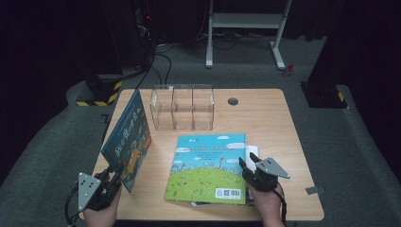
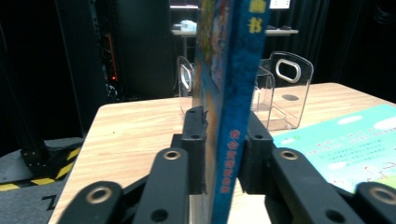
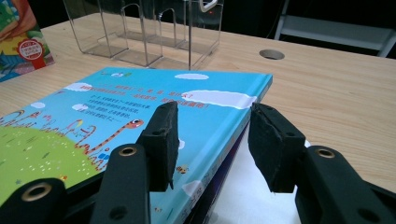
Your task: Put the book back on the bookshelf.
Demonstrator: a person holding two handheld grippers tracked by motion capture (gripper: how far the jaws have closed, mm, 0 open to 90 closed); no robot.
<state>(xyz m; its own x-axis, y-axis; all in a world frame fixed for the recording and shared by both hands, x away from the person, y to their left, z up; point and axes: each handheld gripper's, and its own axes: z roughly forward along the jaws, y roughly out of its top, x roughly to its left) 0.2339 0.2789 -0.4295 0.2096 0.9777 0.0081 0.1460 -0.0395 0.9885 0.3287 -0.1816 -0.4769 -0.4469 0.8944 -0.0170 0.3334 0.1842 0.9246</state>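
Standing the blue book (image 1: 128, 140) upright near the surface's left edge, your left gripper (image 1: 113, 177) has its jaws clamped on the book's lower edge. Your right gripper (image 1: 249, 166) hovers with jaws apart at the right edge of the flat book (image 1: 208, 168) near the front edge. Next, likely, guide the upright book into the clear organizer (image 1: 182, 107) toward the back edge, keeping it vertical.

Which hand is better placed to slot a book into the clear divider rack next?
Left. The left gripper already clamps the upright blue book standing beside the clear divider rack. The right gripper is open over the flat green-and-blue book, holding nothing.
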